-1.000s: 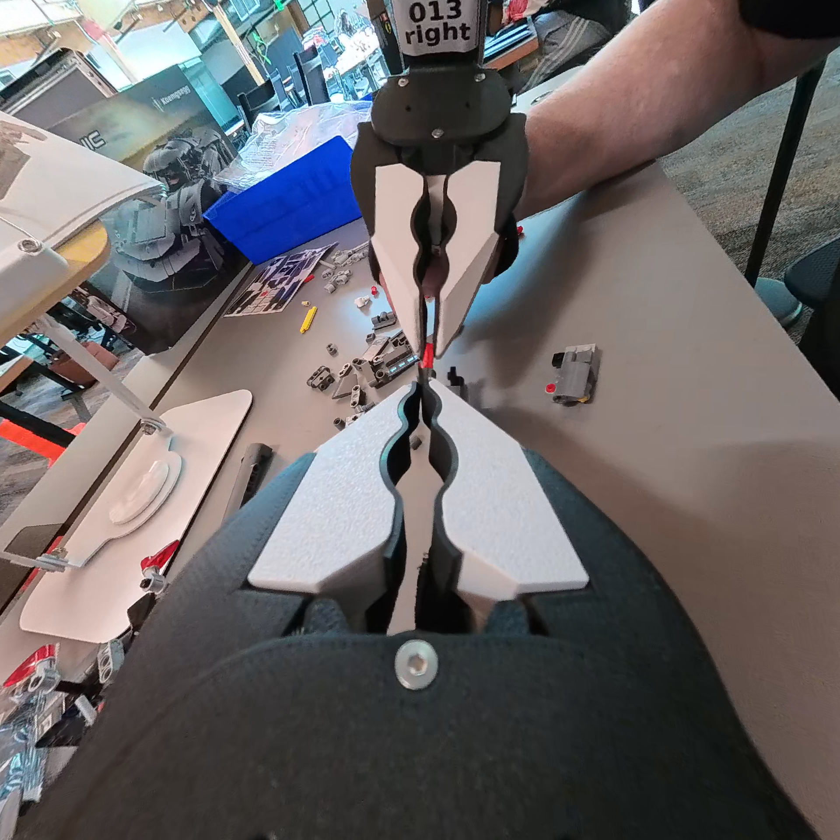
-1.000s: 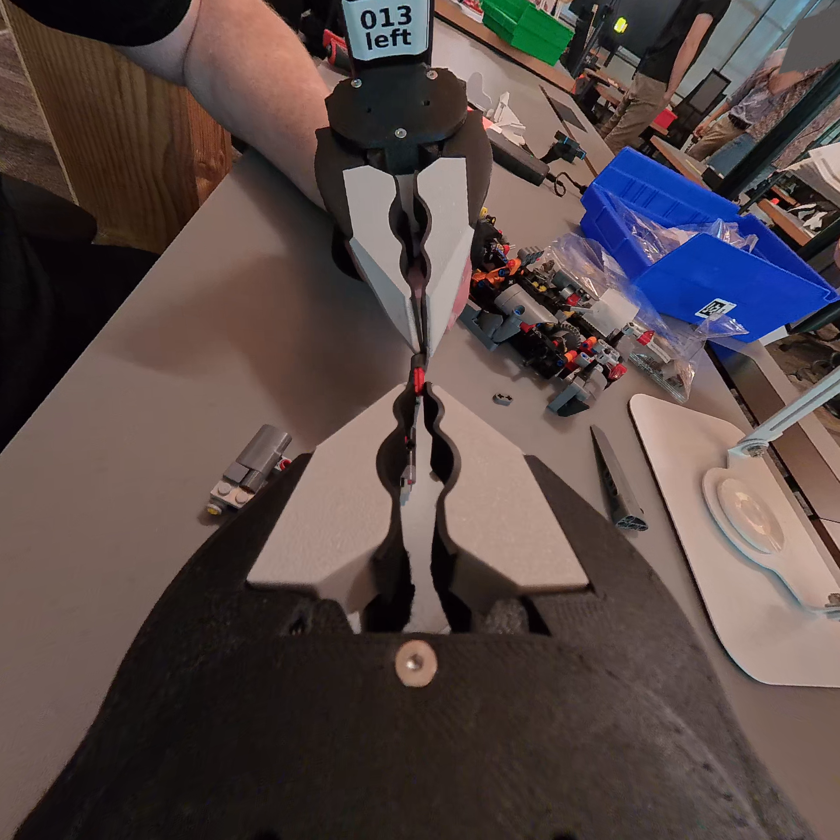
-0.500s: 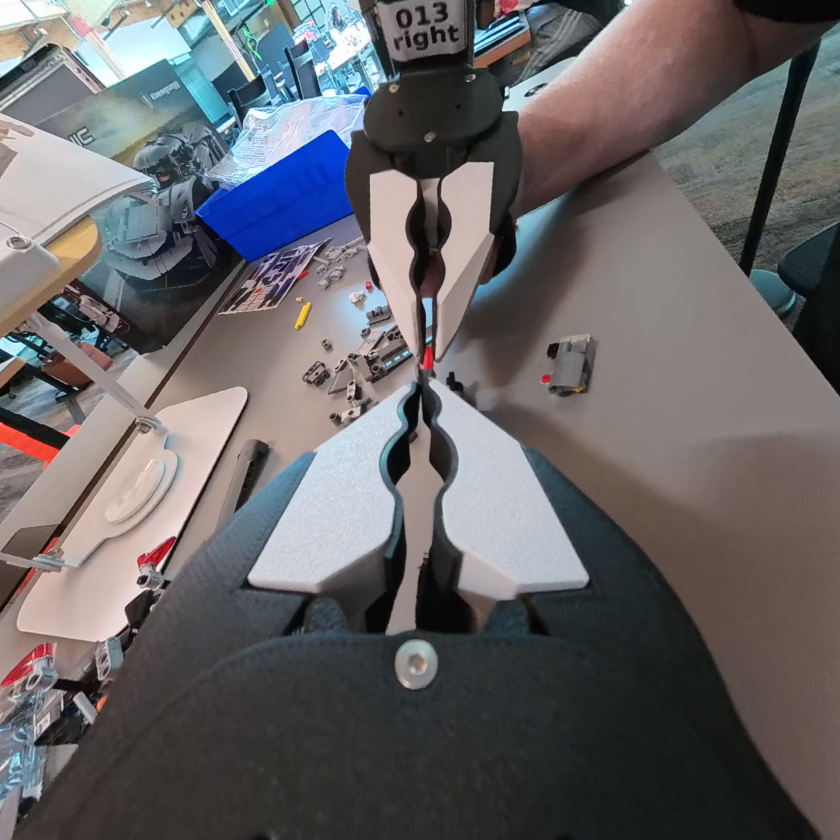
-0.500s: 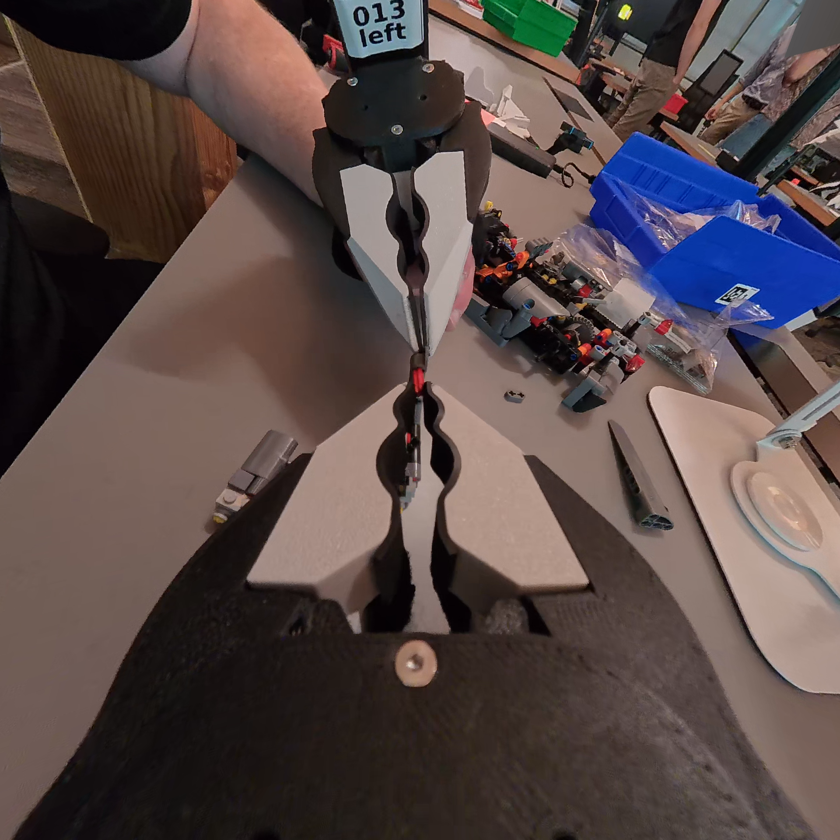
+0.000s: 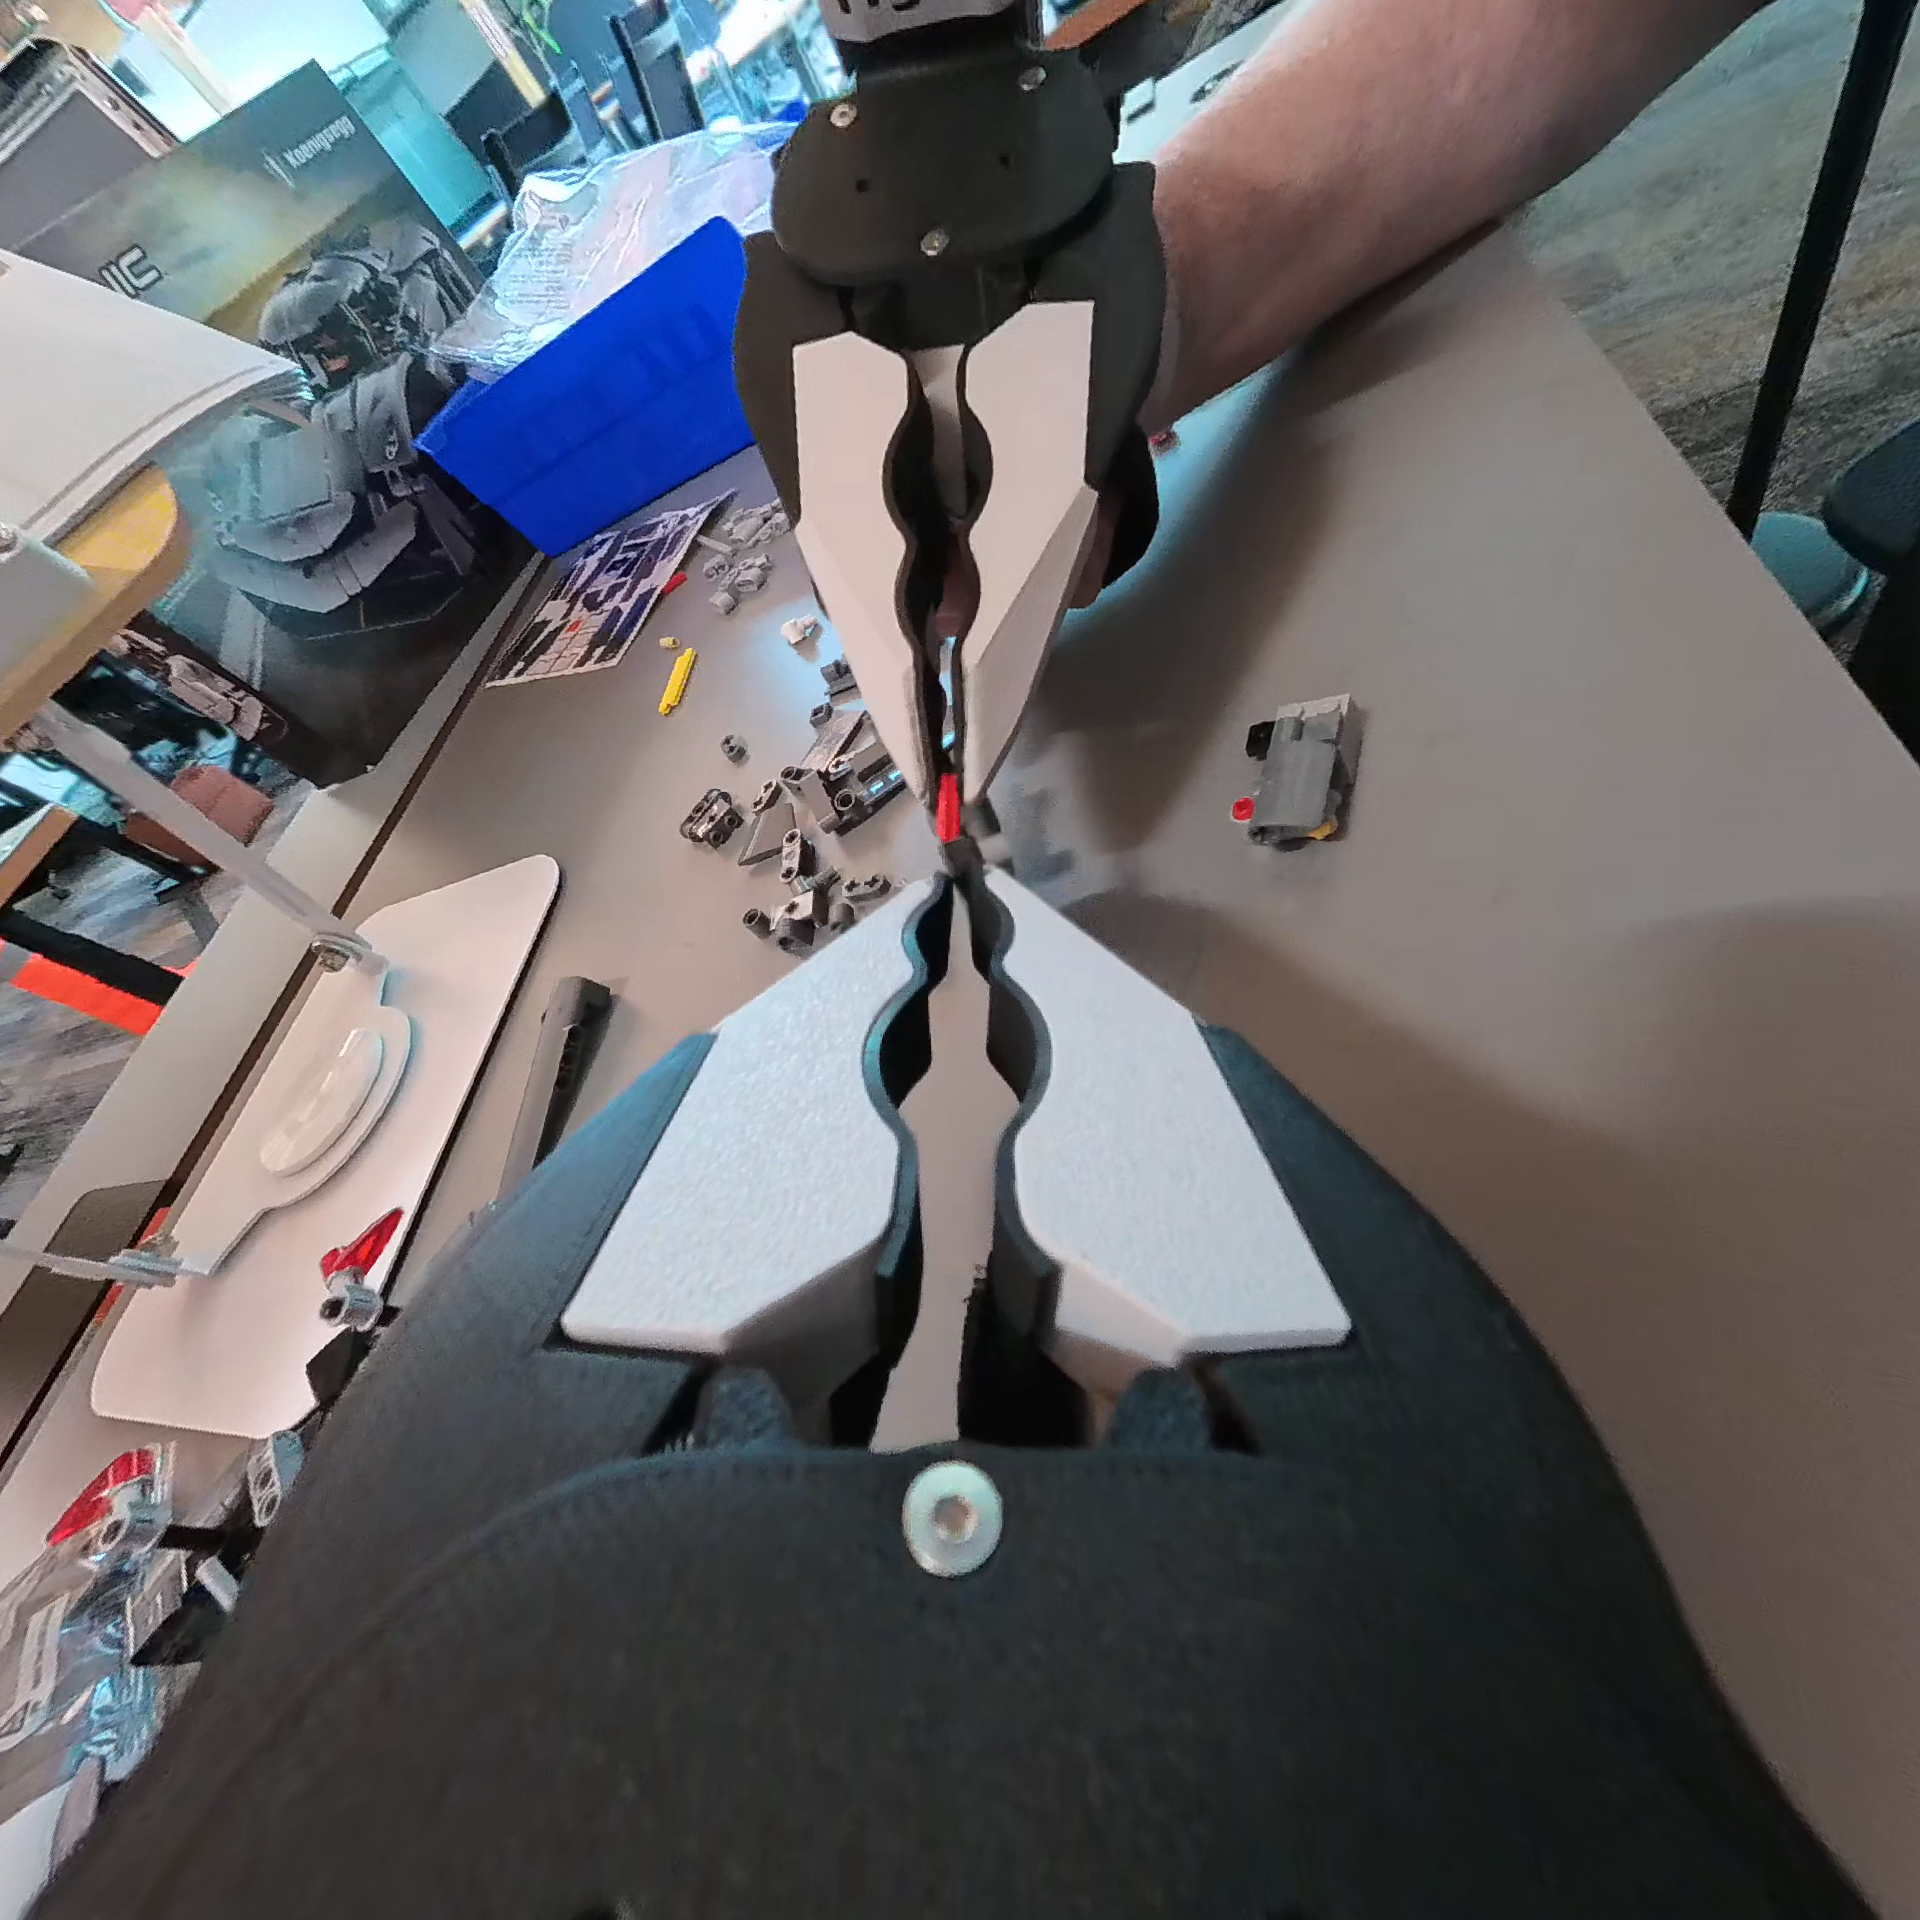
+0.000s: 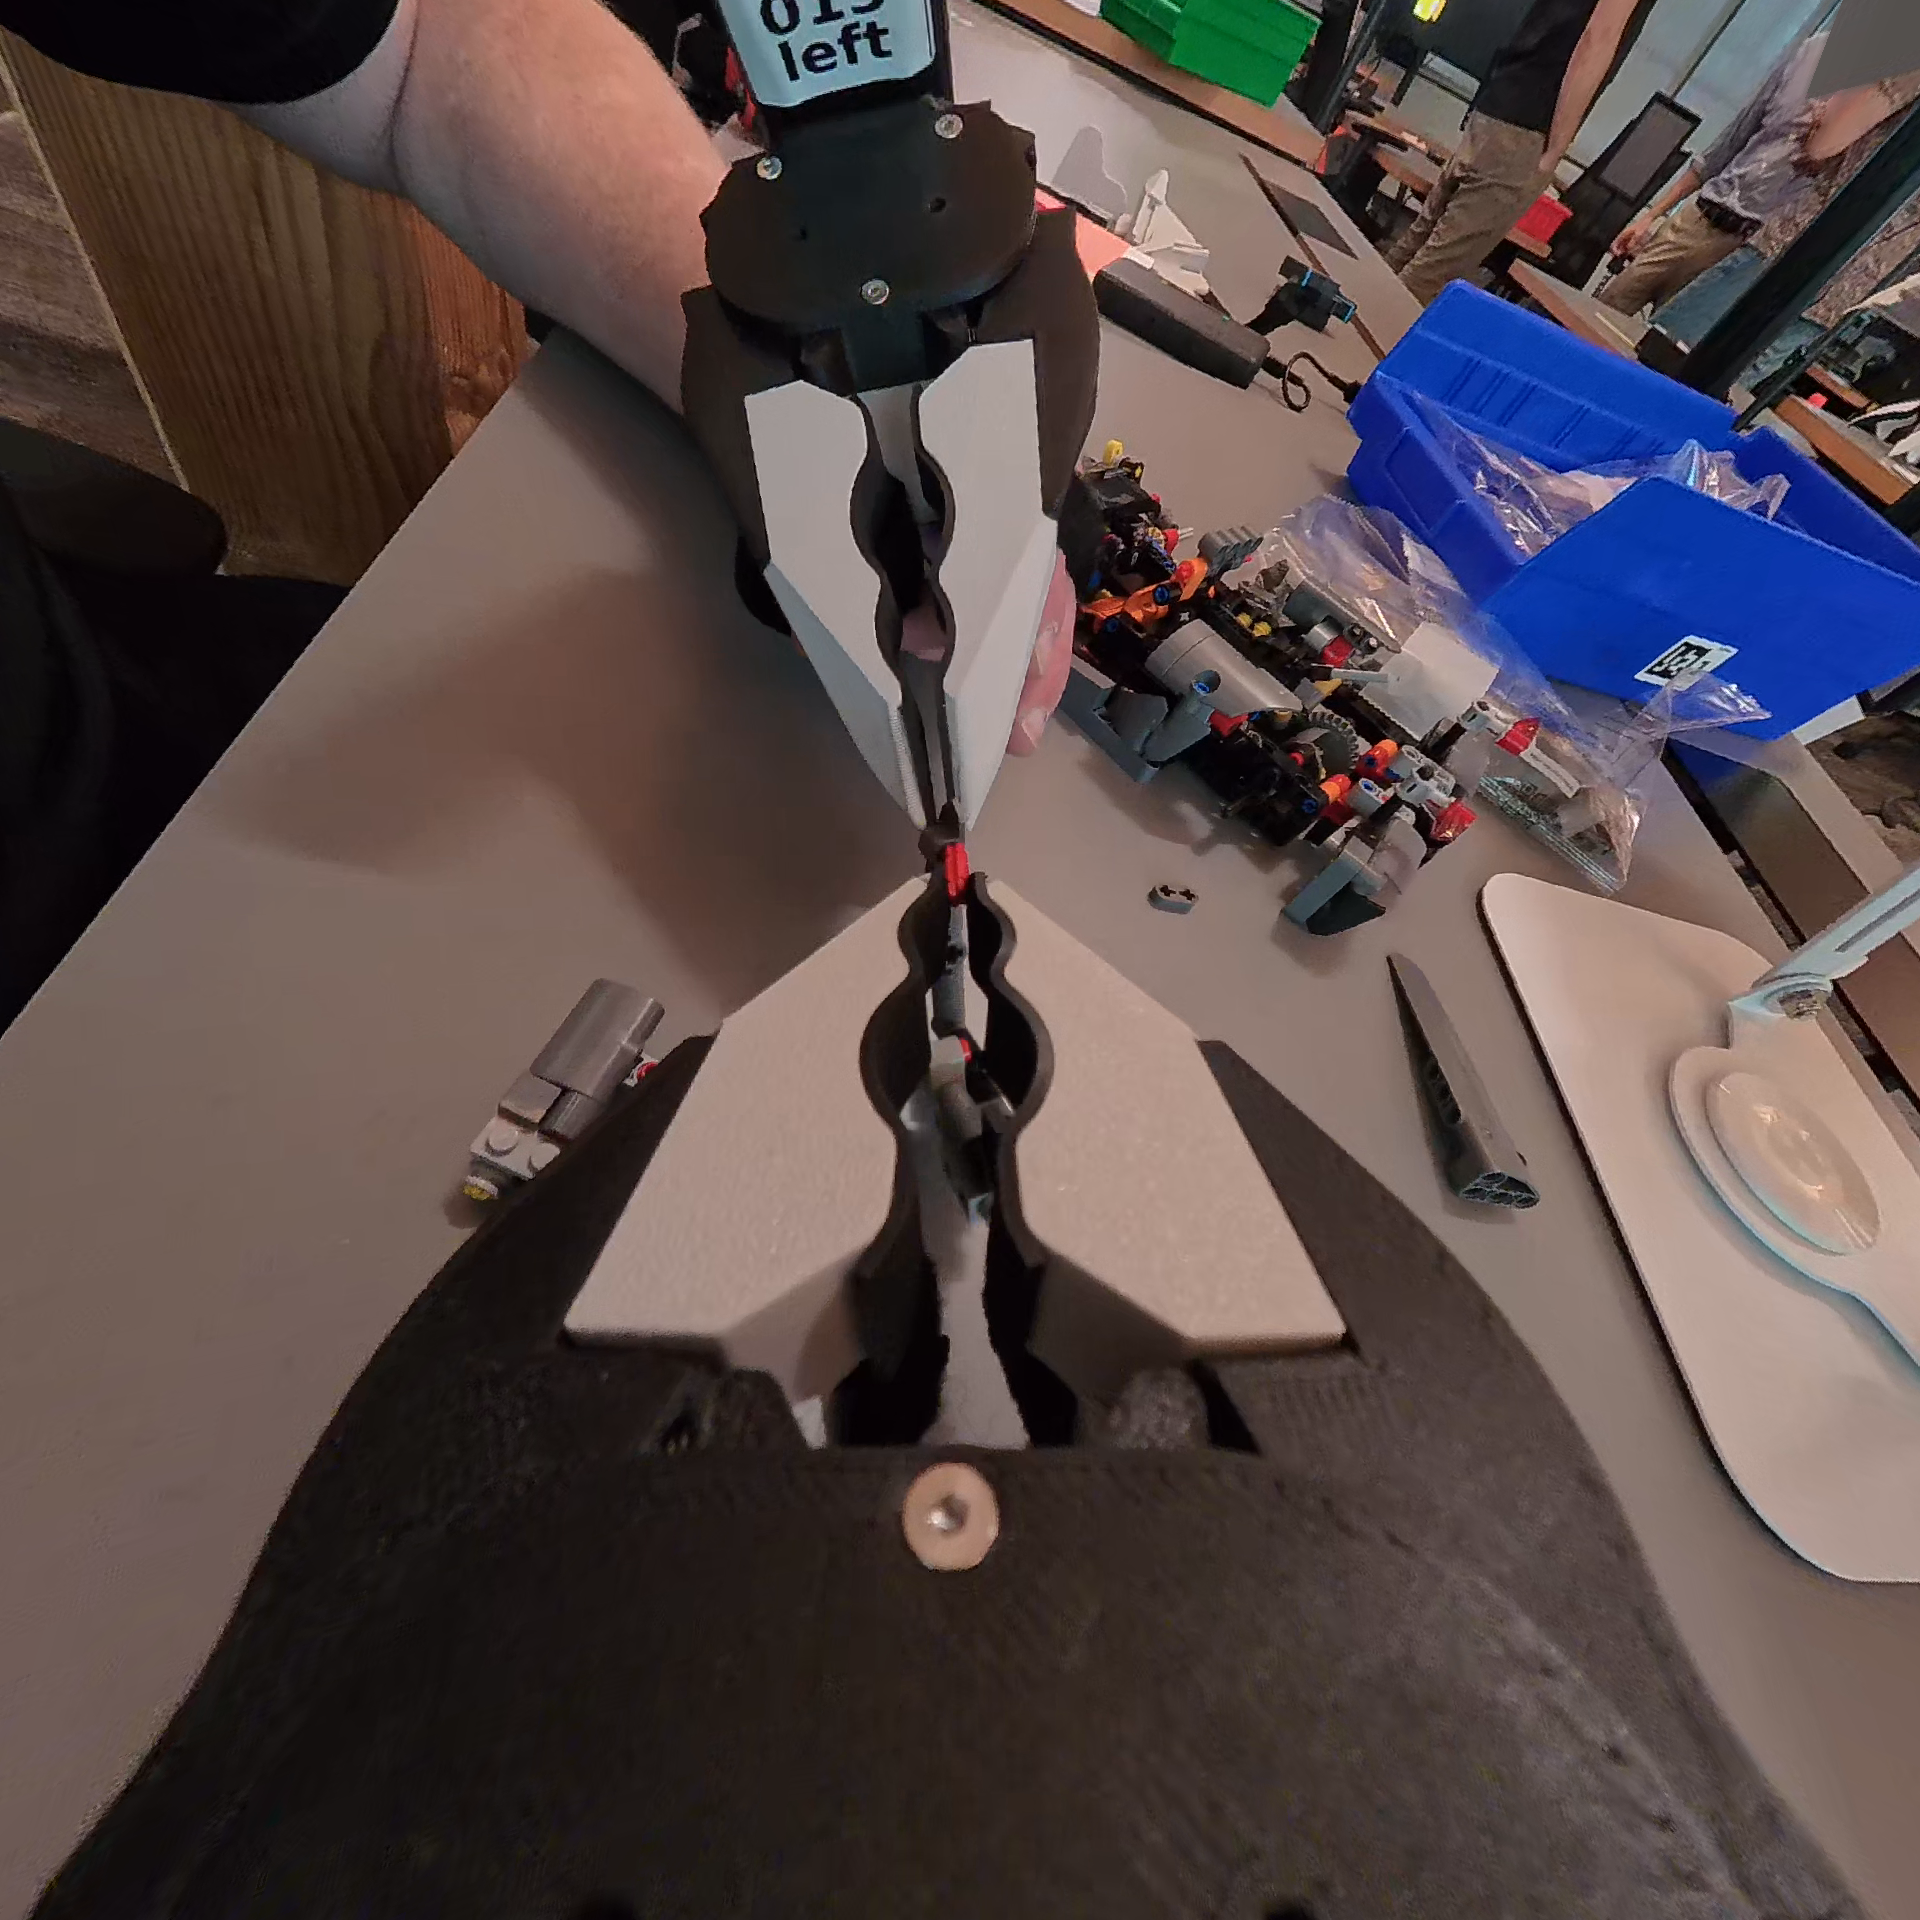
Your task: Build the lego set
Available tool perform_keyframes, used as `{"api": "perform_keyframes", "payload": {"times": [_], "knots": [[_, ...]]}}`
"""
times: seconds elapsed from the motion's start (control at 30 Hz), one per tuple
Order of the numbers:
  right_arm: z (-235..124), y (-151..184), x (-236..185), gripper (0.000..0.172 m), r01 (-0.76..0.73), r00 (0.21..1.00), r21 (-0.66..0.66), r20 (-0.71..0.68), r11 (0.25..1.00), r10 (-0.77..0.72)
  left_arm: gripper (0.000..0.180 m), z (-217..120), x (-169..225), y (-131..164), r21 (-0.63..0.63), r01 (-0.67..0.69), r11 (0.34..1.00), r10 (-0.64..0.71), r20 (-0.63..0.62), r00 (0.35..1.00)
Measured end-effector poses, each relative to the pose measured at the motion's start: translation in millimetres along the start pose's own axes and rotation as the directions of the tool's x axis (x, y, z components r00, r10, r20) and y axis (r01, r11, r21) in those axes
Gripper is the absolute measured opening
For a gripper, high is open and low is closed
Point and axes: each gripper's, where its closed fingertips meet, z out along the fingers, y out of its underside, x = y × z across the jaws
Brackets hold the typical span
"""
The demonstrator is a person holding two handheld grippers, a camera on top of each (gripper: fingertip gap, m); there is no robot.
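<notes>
From my left wrist view, my left gripper (image 5: 954, 883) is pinched down tight on a tiny black piece (image 5: 962, 858), and right across from it my right gripper (image 5: 943, 790) comes in tip to tip, clamped on a little red pin (image 5: 945, 810). The two bits meet in the air just above the grey table (image 5: 1455, 1039). Off to the right sits a small grey brick assembly (image 5: 1299, 774) with a red stud on it, and to the left there's a scatter of loose grey parts (image 5: 800, 831), a yellow stick (image 5: 676, 681), a printed sheet (image 5: 603, 608), a blue bin (image 5: 613, 416) and a white board (image 5: 343, 1122) with a stand on it. Switching to the right wrist view, my right gripper (image 6: 951, 883) has its fingers closed narrow around a thin dark rod with the red pin (image 6: 953, 868) poking out the tip, and more grey and red bits of the same piece trail back between the fingers. My left gripper (image 6: 940, 821) faces it, closed on the black piece (image 6: 940, 836) that butts against the pin. The grey brick assembly (image 6: 571, 1081) is down on my left here, a half-built model (image 6: 1278, 686) and a plastic bag (image 6: 1507, 665) sit to the right, with a small grey ring (image 6: 1174, 896) and a dark pointed panel (image 6: 1455, 1091) nearer to me.
</notes>
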Motion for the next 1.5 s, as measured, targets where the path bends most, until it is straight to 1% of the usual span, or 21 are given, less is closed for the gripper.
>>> {"api": "perform_keyframes", "payload": {"times": [0.17, 0.3, 0.47, 0.7, 0.8, 0.93, 1.13, 1.23, 1.5], "knots": [[-0.2, -1.4, -1.2, 0.000, -0.002, 1.000, 0.005, 0.011, 1.000, 0.002, 0.000, 1.9, -2.3, 3.8, -0.019, -0.009, 1.000, 0.010, 0.007, 1.000], [2.4, 1.5, -4.9, 0.000, 0.022, 1.000, -0.017, 0.023, 1.000, -0.021, 0.000, 2.3, -3.7, 2.7, -0.012, 0.003, 1.000, -0.003, 0.002, 1.000], [-3.0, 0.7, 2.3, 0.000, 0.018, 1.000, -0.010, 0.001, 1.000, -0.018, 0.000, 0.6, -6.1, 1.5, 0.001, 0.026, 1.000, -0.026, 0.001, 1.000], [-0.9, 2.6, 1.8, 0.000, 0.048, 0.999, -0.022, -0.009, 0.999, -0.048, 0.000, 0.2, -5.8, -0.1, 0.010, 0.043, 0.999, -0.042, -0.010, 0.999], [-1.0, 2.1, 1.0, 0.000, 0.079, 0.997, -0.025, -0.019, 0.997, -0.080, 0.000, -0.2, -5.5, -0.8, 0.015, 0.054, 0.998, -0.054, -0.021, 0.998], [-0.6, -0.1, 0.6, 0.000, 0.154, 0.986, -0.039, -0.053, 0.987, -0.156, 0.000, -1.7, -6.3, -3.0, 0.031, 0.087, 0.996, -0.086, -0.042, 0.995], [-0.2, -3.5, 0.6, 0.000, 0.215, 0.971, -0.042, -0.096, 0.976, -0.218, 0.000, -3.0, -7.4, -5.8, 0.046, 0.133, 0.990, -0.130, -0.061, 0.990], [-0.3, -4.9, 1.2, 0.001, 0.224, 0.968, -0.034, -0.113, 0.974, -0.226, 0.000, -4.0, -9.3, -7.4, 0.057, 0.162, 0.985, -0.158, -0.065, 0.985], [3.6, -1.1, -0.8, 0.001, 0.225, 0.967, -0.040, -0.112, 0.973, -0.229, 0.000, -4.9, -4.8, -1.5, 0.013, 0.157, 0.987, -0.156, -0.074, 0.985]]}}
